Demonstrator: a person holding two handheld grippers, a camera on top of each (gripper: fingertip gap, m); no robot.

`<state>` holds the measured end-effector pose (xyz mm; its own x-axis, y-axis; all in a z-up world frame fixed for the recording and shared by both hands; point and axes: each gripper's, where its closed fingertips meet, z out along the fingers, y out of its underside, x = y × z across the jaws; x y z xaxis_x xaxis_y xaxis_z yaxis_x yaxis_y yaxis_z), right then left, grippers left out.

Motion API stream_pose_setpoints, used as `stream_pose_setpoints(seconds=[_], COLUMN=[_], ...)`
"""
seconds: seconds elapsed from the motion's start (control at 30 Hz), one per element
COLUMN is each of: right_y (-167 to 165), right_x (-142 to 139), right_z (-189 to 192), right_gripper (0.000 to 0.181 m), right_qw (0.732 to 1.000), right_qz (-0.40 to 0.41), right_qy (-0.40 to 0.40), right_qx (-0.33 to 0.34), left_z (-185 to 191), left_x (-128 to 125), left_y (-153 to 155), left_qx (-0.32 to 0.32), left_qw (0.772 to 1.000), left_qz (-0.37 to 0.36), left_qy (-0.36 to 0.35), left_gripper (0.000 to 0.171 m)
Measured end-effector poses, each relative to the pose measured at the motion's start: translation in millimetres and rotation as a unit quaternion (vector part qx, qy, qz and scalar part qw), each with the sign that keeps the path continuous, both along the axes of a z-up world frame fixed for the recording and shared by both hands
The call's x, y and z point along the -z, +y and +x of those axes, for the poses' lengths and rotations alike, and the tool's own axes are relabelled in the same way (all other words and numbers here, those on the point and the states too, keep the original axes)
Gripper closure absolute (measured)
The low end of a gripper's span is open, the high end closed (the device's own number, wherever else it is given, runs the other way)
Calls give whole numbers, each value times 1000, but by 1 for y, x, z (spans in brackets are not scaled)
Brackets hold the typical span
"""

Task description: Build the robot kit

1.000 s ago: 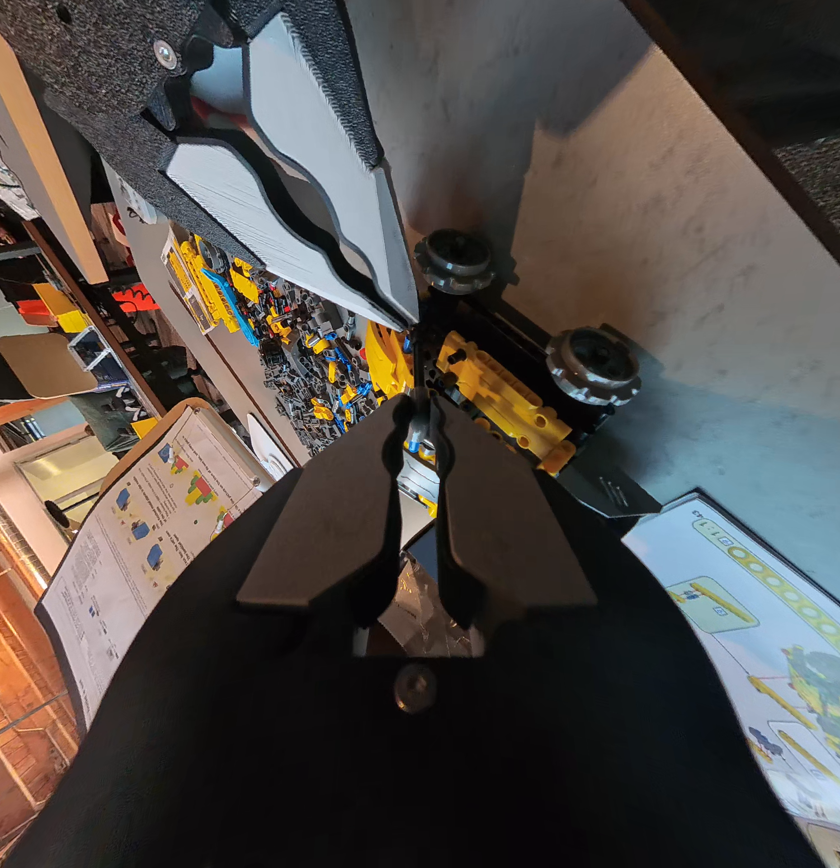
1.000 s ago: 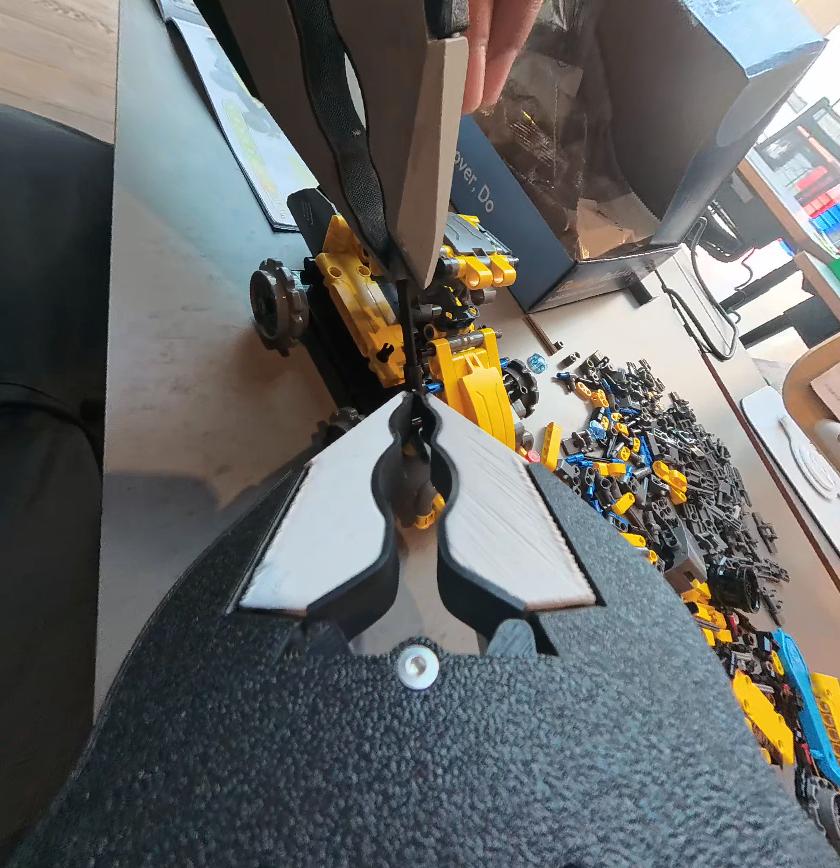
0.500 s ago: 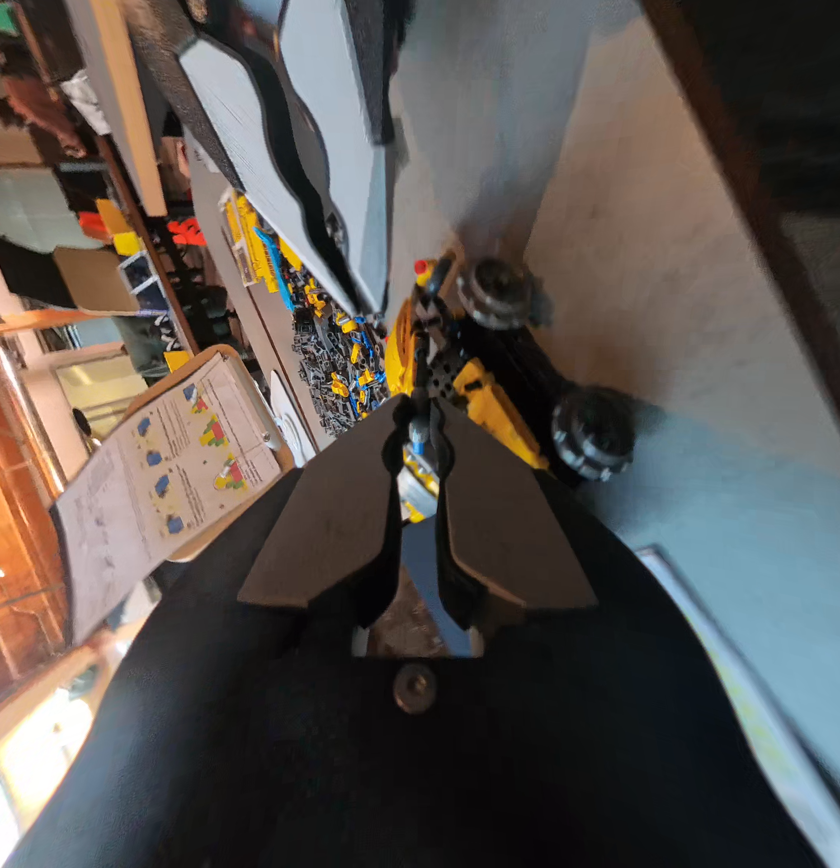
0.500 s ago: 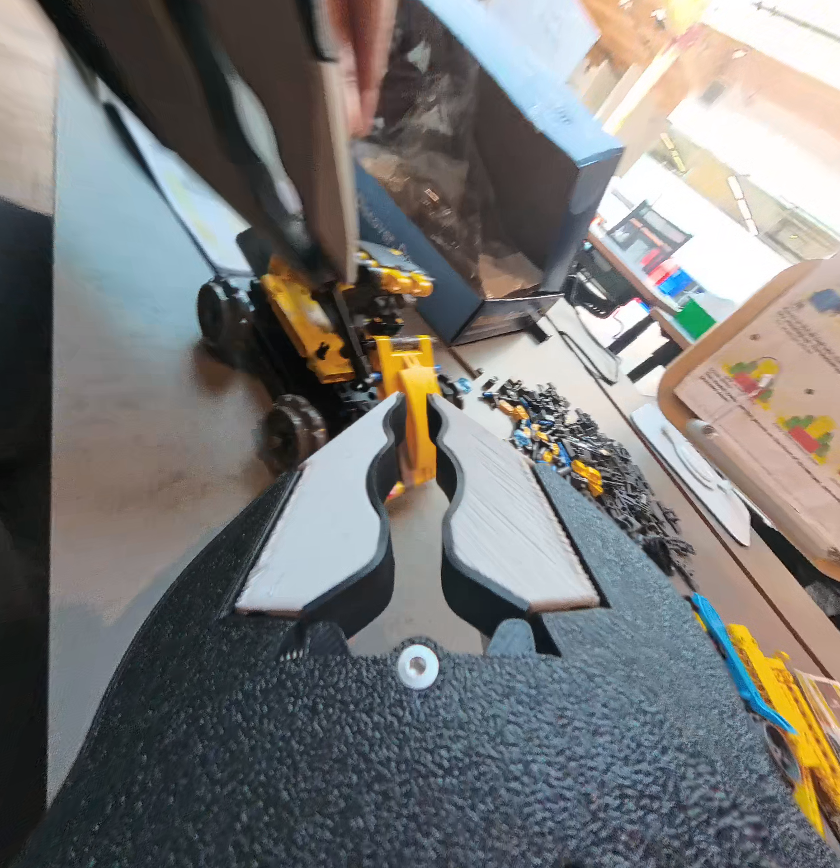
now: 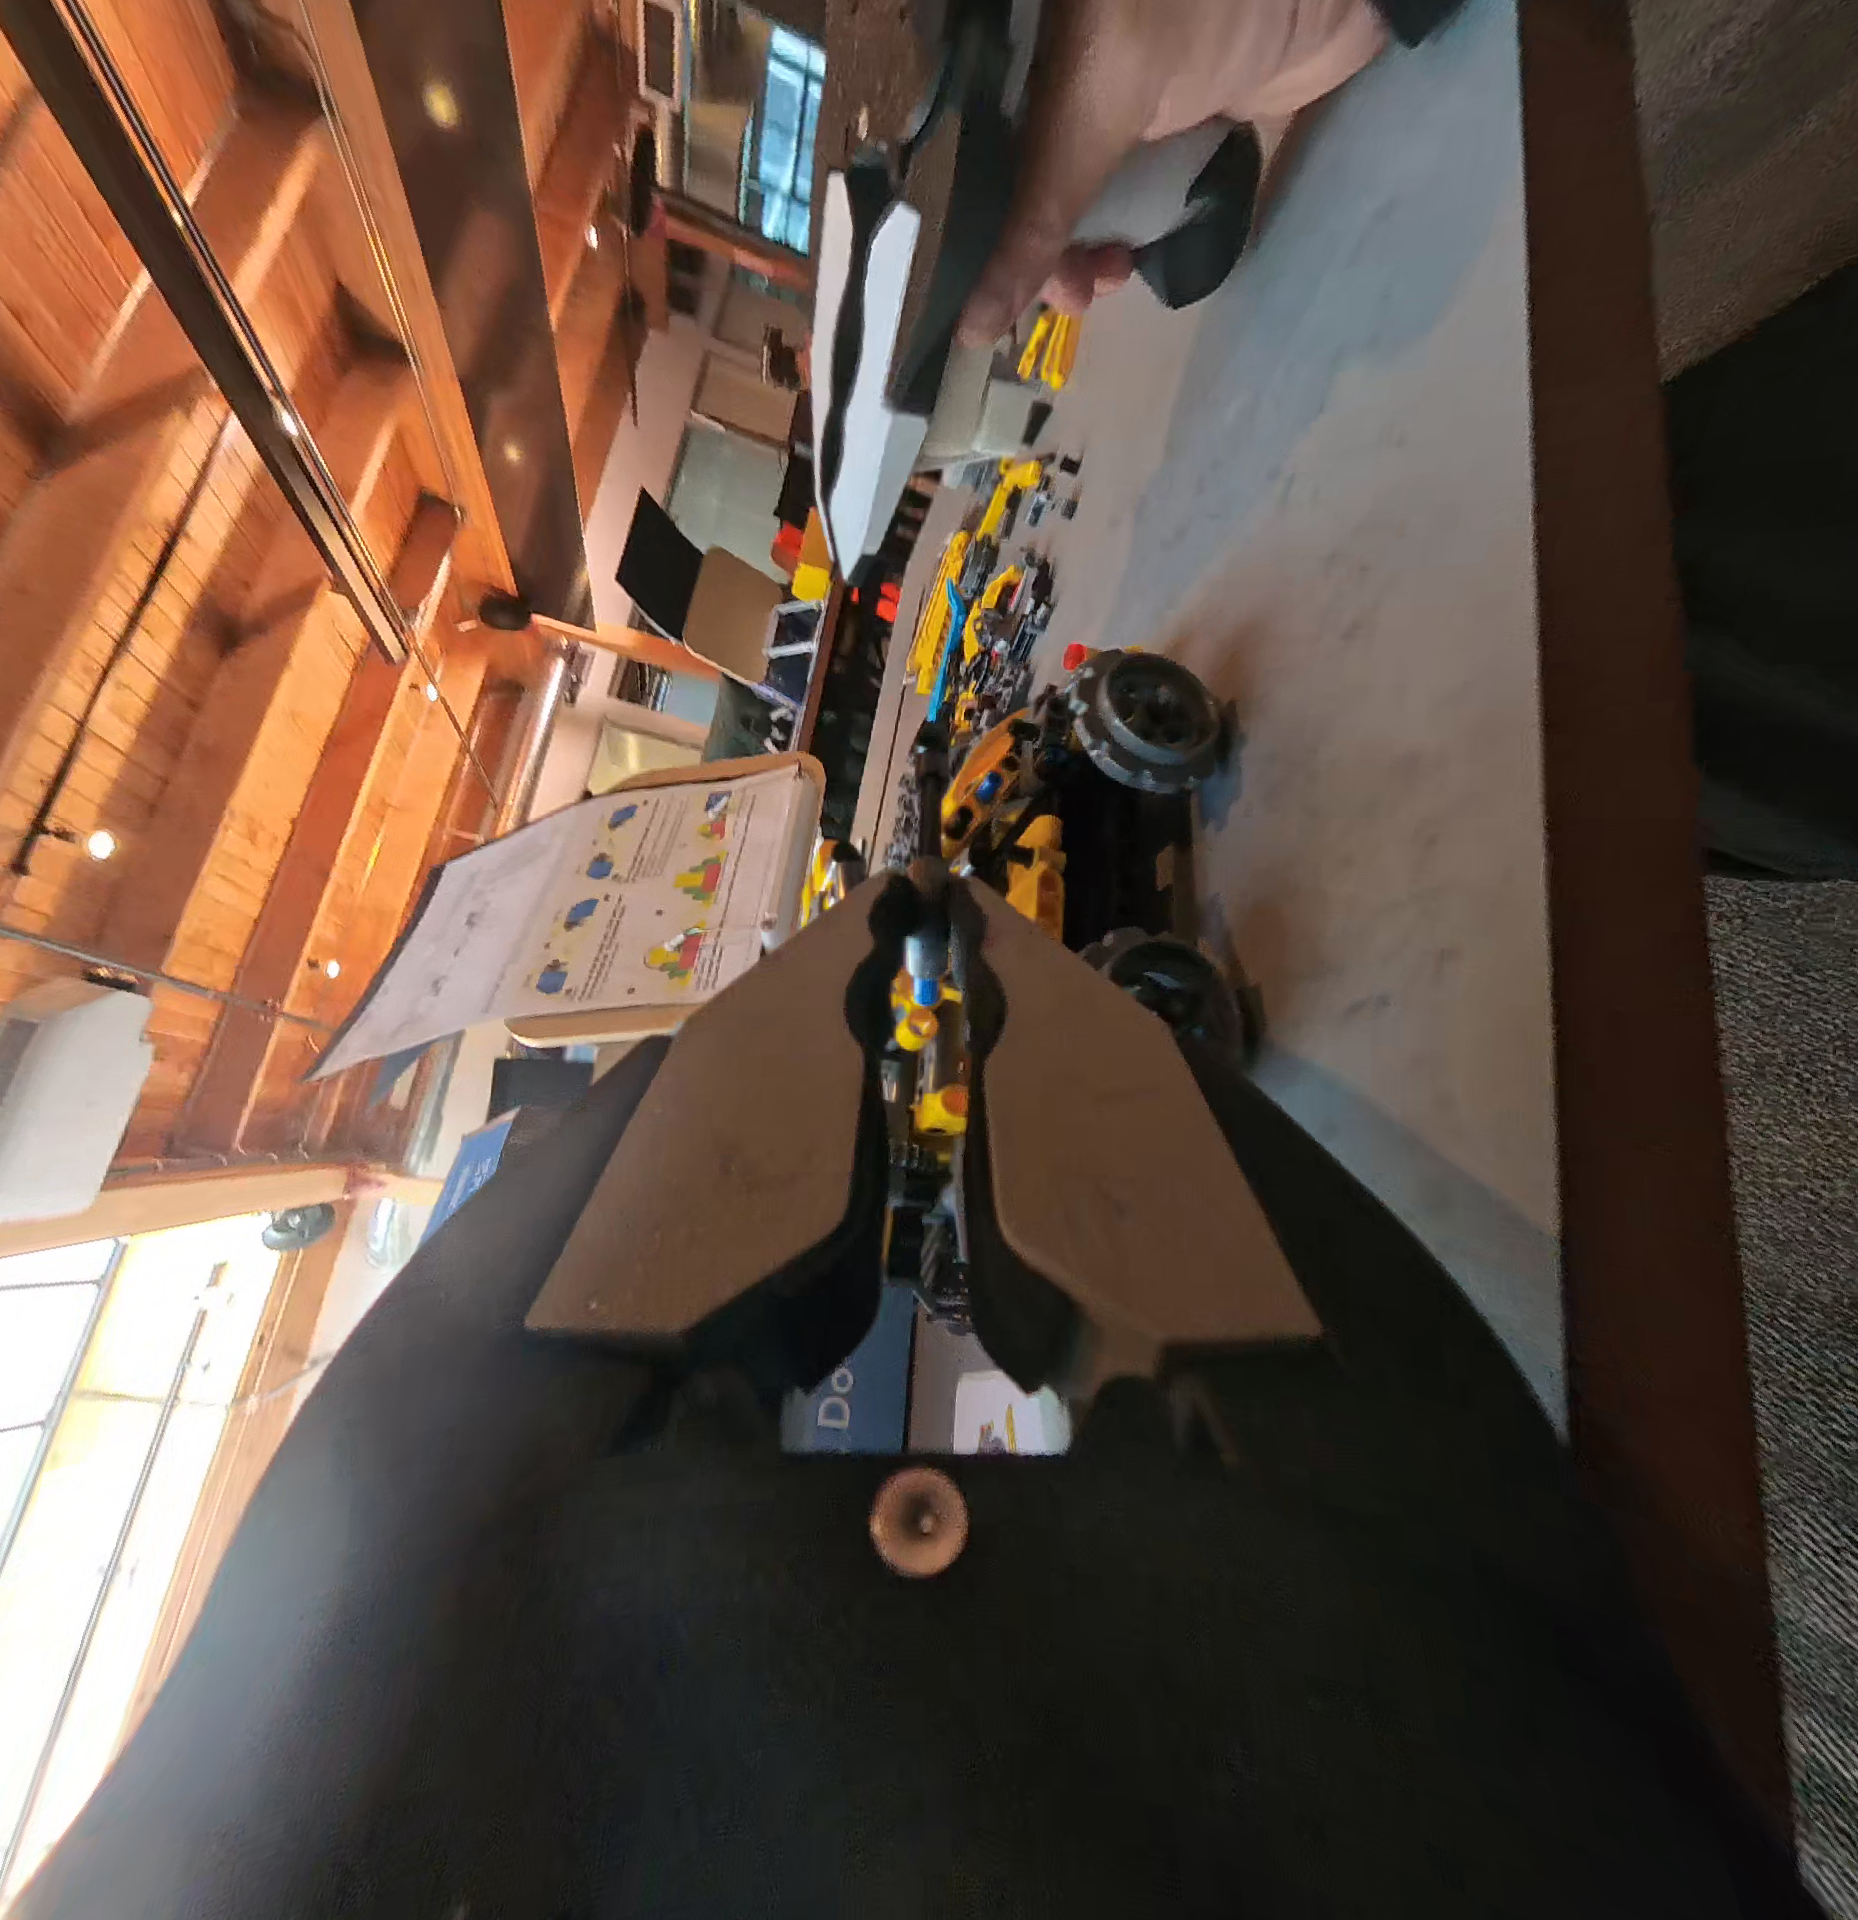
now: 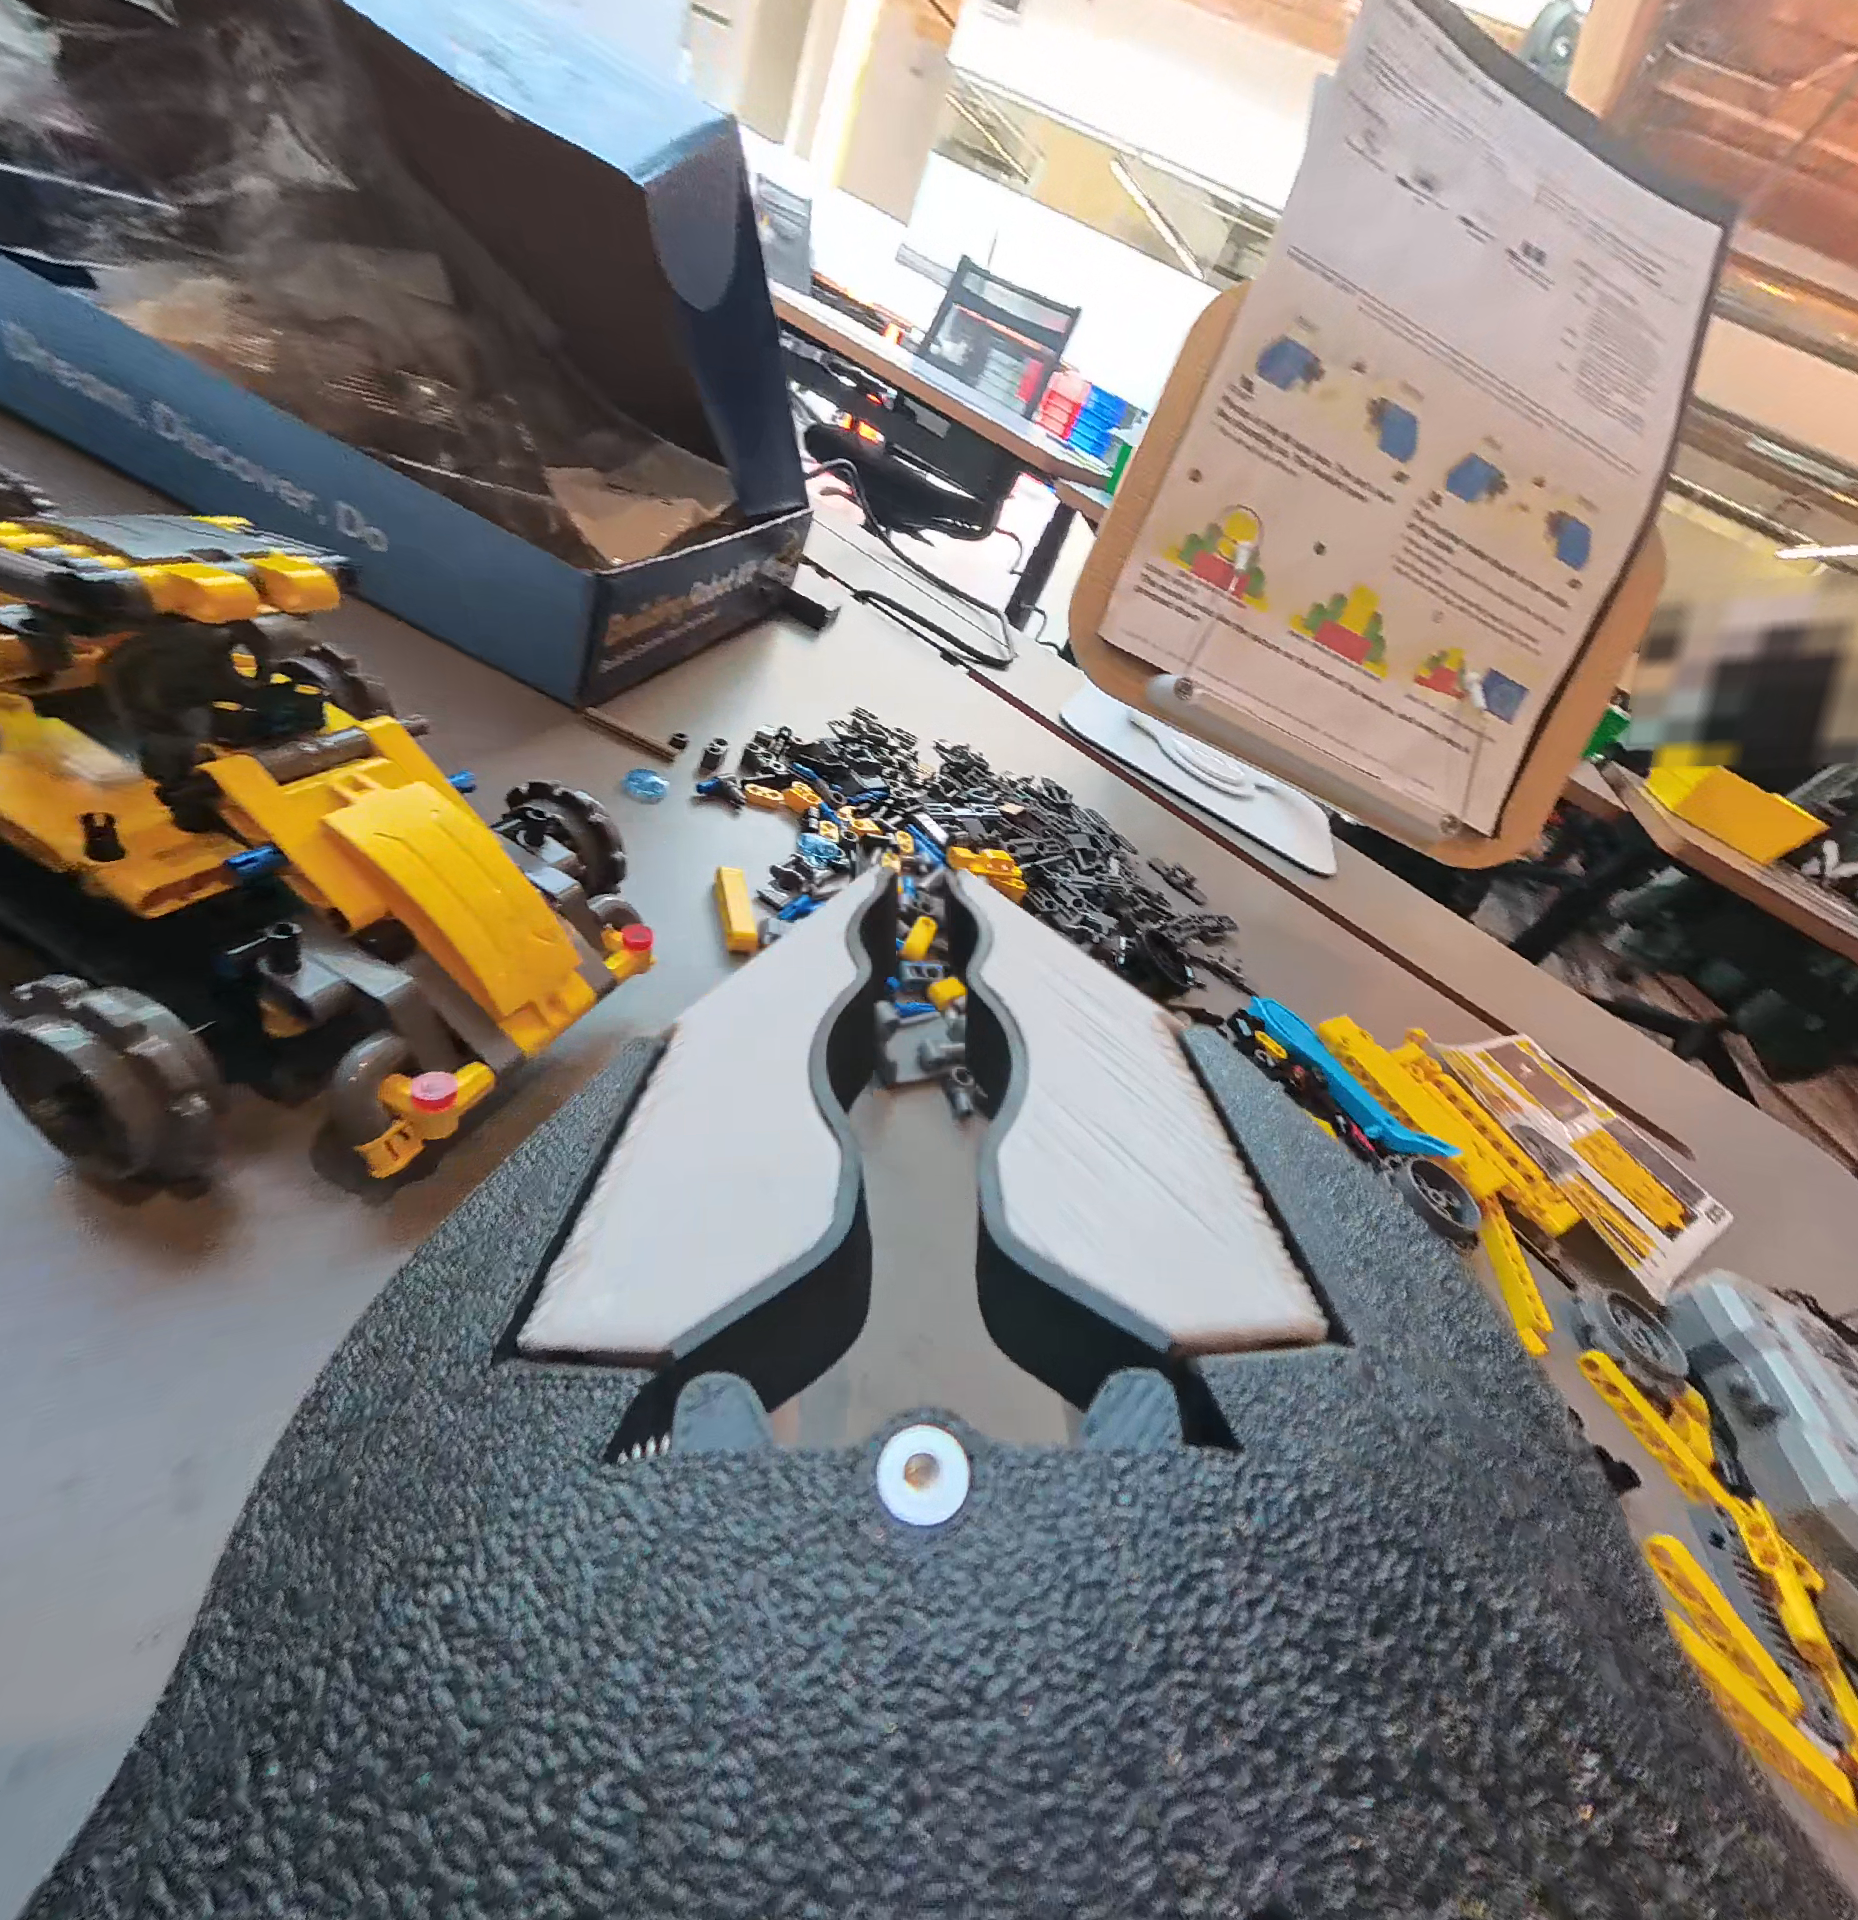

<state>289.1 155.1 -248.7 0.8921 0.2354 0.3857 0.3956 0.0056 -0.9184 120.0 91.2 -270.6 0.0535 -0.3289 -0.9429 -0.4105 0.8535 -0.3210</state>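
Note:
A yellow and black brick vehicle [image 5: 1070,831] with grey wheels stands on the grey table [image 5: 1372,623]. My left gripper [image 5: 930,888] is shut on a thin black rod that sticks out of the vehicle's top. My right gripper [image 6: 917,883] is apart from the vehicle [image 6: 281,831], which lies to its left. Its jaws stand a narrow gap apart with nothing between them. It points at a pile of loose black, yellow and blue pieces [image 6: 1008,821]. A hand holds the right gripper [image 5: 863,364] farther along the table in the left wrist view.
An open dark blue box [image 6: 437,520] stands behind the vehicle. A printed sheet on a cardboard stand [image 6: 1424,416] is at the back right. Yellow and blue beams [image 6: 1372,1101] and a grey block [image 6: 1756,1351] lie at the right. The table's brown edge [image 5: 1590,935] runs alongside. The left gripper's tips are roughly 20 cm from the right gripper's. The left gripper is farther from the grey block [image 6: 1756,1351], some 55 cm, than the right, some 35 cm.
My right gripper let go of the black rod and swung right, away from the vehicle toward the loose pile. My left gripper kept its hold and tilted.

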Motion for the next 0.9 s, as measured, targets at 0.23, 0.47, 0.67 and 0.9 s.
stream_pose_setpoints(seconds=[0.23, 0.47, 0.67, 0.9], right_y=[8, 12, 13, 15], right_x=[7, 13, 12, 17], right_z=[10, 17, 26, 26], right_gripper=[174, 174, 174, 175], right_qw=[999, 997, 995, 993], right_qz=[-21, -30, -31, -40], right_qy=[5, -33, -27, -44], right_qx=[32, 67, 92, 99], left_z=[-11, -12, -12, -10], left_x=[-7, -8, -7, 1], left_y=[-7, 4, 6, 6], left_qx=[34, 21, 26, 28], left_qw=[996, 995, 992, 993], left_qz=[-7, -53, -87, -94], left_qy=[-76, -84, -85, -64], left_gripper=[167, 167, 167, 167])
